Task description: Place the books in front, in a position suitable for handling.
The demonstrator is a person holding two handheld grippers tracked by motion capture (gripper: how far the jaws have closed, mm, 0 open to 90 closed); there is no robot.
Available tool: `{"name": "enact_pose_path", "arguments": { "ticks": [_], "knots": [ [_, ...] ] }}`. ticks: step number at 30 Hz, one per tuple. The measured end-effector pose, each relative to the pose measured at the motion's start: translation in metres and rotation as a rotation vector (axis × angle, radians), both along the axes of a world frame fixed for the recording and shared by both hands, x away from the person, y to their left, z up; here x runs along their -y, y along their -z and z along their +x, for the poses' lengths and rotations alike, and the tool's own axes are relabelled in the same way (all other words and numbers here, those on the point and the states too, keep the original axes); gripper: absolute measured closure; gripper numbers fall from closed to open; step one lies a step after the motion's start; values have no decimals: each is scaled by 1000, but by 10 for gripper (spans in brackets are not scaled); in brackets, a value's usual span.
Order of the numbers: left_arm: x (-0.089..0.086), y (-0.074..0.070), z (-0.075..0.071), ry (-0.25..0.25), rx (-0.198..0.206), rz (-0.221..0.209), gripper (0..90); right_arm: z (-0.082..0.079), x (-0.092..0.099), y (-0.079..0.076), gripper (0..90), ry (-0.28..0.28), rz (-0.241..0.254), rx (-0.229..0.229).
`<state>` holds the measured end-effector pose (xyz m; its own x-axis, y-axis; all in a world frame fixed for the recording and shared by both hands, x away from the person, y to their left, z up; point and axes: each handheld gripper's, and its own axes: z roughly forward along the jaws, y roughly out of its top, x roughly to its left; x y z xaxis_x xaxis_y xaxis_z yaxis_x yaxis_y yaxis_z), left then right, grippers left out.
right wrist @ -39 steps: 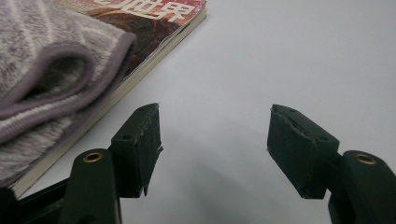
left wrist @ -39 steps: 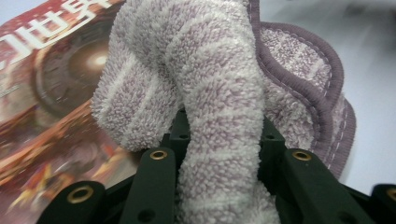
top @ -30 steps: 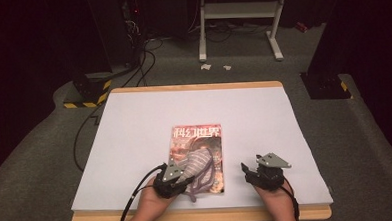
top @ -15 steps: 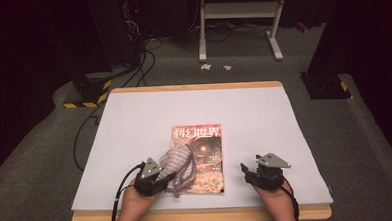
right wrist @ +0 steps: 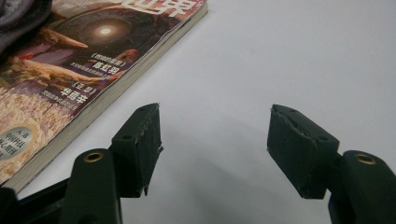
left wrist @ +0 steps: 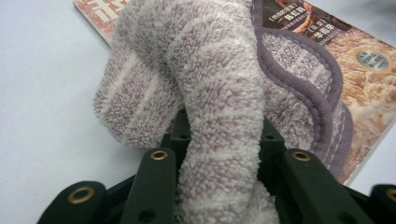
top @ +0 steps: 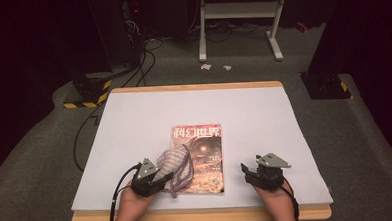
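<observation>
A fluffy striped lilac-and-white cloth (top: pixel 170 163) with a purple hem lies bunched over the lower left corner of a magazine (top: pixel 200 158) near the table's front edge. My left gripper (top: pixel 154 175) is shut on a fold of that cloth (left wrist: pixel 219 140), which fills the space between its jaws, with the magazine (left wrist: pixel 369 88) behind it. To the right of the magazine my right gripper (top: pixel 247 171) rests low over the white table top, open and holding nothing. In the right gripper view my right gripper (right wrist: pixel 215 140) has bare table between its pads, and the magazine (right wrist: pixel 79 70) lies to its left.
The white sheet (top: pixel 149 112) covers a wooden table with bare room behind and beside the magazine. Beyond the table stand a white metal frame (top: pixel 240 18), dark equipment with cables (top: pixel 131 38) and a yellow-black striped base (top: pixel 86 98) on grey carpet.
My left gripper has pulled the cloth leftward, partly off the magazine, uncovering more of the cover. The right gripper has stayed where it was.
</observation>
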<state>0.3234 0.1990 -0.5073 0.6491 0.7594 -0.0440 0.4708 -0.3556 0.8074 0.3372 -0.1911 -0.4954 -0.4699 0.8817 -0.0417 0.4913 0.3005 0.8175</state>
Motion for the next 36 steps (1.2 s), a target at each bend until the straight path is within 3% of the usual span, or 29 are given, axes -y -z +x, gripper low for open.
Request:
{"name": "enact_pose_path", "arguments": {
  "ticks": [8,14,24,32,36],
  "knots": [
    [4,-1,0,-1,-5,3,680,1,-1,1,351,-1,2,-4],
    [17,-2,-3,22,-1,21,680,0,0,-1,351,5,1,5],
    [65,-5,-3,98,1,52,680,1,-2,1,352,0,-12,0],
    [111,-4,0,174,2,38,679,1,-1,1,352,4,-17,1],
    [123,-5,1,191,9,47,679,1,0,1,352,7,-10,2]
  ]
}}
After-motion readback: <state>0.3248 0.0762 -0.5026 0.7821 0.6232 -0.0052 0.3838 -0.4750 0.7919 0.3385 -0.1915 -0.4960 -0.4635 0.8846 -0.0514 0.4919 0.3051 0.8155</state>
